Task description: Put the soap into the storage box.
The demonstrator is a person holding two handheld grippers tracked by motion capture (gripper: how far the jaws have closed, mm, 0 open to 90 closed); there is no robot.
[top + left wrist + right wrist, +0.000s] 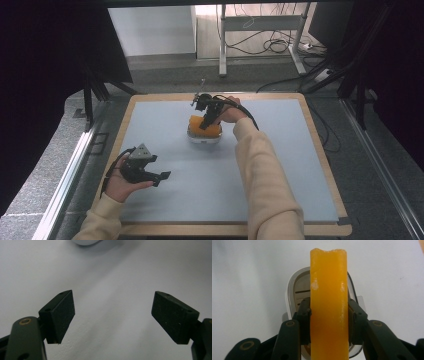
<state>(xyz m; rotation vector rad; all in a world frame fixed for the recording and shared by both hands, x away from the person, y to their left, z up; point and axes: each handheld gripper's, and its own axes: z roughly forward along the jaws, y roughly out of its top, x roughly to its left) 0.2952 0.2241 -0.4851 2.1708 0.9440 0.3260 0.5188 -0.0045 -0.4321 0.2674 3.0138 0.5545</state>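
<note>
An orange slab [206, 127] stands on edge over a white oval device [202, 139] with a metal top near the middle of the pale blue mat [280, 165]. My right gripper [207, 120] reaches down from the far side and is shut on it. In the right gripper view the orange slab [329, 285] rises between both pads, with the white device [294, 287] beneath it. My left gripper [161, 178] is held low at the mat's front left, open and holding nothing. The left gripper [113, 312] looks along bare mat, and a white rim [86, 242] shows at the top edge.
The mat lies on a wooden table [327, 165]. Behind the table are a metal desk frame [222, 45] and loose cables [272, 45] on the floor. A black cable [247, 115] trails from the right gripper over the sleeve.
</note>
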